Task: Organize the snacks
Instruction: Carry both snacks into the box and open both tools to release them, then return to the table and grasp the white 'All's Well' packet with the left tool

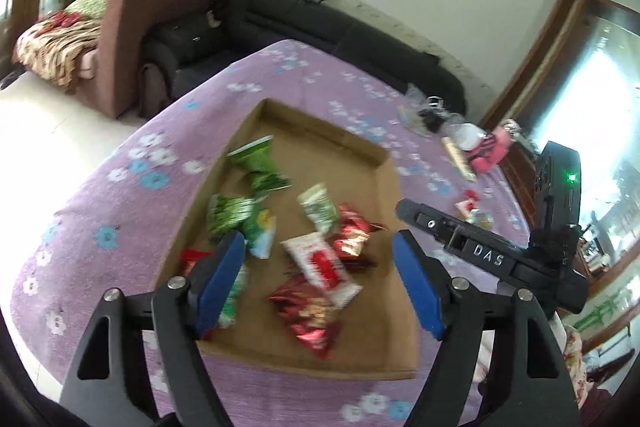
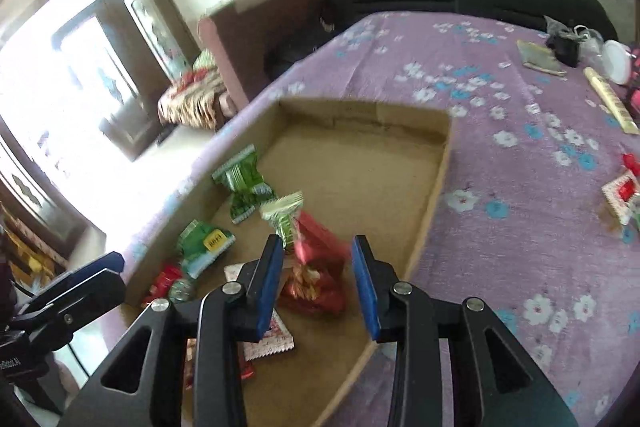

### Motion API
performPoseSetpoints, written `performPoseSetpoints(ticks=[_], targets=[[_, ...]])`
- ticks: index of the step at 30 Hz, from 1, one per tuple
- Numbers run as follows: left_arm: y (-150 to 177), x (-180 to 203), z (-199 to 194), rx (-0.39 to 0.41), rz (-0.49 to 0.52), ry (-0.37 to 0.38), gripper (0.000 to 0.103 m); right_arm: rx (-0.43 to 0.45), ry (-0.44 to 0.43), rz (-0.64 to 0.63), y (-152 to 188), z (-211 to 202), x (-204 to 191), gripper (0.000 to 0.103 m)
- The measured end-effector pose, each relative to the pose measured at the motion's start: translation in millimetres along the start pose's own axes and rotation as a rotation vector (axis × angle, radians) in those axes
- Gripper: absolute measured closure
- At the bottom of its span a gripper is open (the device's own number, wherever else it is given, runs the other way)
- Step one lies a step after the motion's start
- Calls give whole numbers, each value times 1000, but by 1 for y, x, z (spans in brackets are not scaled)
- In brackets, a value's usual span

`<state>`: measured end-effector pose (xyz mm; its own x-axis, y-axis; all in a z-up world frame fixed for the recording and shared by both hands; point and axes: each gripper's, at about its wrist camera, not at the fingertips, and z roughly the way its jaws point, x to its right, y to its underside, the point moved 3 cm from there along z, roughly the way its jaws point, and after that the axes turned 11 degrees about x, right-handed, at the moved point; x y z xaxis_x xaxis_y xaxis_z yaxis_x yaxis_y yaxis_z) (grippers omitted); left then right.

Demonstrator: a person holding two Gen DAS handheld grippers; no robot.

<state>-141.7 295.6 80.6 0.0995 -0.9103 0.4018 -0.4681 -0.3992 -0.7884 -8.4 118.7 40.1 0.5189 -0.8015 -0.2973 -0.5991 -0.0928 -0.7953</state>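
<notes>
In the left wrist view, the left gripper (image 1: pixel 318 267) hangs over the cardboard tray (image 1: pixel 390 187), jaws wide and empty, above red and green snack packets (image 1: pixel 320 263). In the right wrist view, the right gripper (image 2: pixel 316 279) is parted, seemingly empty, above a red packet (image 2: pixel 316 279) in the tray.

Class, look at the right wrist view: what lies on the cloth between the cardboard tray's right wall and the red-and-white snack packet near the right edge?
Nothing: only bare purple flowered cloth lies between the cardboard tray and that packet.
</notes>
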Motion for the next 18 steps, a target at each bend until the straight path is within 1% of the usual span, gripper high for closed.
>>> performPoseSetpoints(ticks=[2, 5, 8, 11, 13, 14, 15, 16, 18], targets=[[0, 15, -4, 23, 22, 37, 26, 45, 32, 12, -5, -19, 14, 63], [3, 36, -2, 30, 75, 46, 26, 88, 84, 38, -10, -47, 44, 63], [4, 59, -1, 33, 135, 56, 26, 128, 162, 75, -14, -77, 88, 63], [6, 75, 4, 19, 163, 75, 26, 150, 260, 137, -12, -102, 143, 63], [7, 82, 8, 1, 174, 68, 26, 157, 318, 202, -8, -116, 186, 63], [5, 86, 8, -2, 178, 66, 26, 156, 333, 237, -6, -122, 205, 63], [4, 89, 8, 0, 179, 68, 26, 155, 346, 302, -4, -131, 231, 63], [3, 94, 8, 1, 180, 75, 26, 158, 348, 356, -3, -136, 249, 63], [0, 106, 10, 1, 197, 88, 26, 175, 323, 503, -1, -147, 288, 61]])
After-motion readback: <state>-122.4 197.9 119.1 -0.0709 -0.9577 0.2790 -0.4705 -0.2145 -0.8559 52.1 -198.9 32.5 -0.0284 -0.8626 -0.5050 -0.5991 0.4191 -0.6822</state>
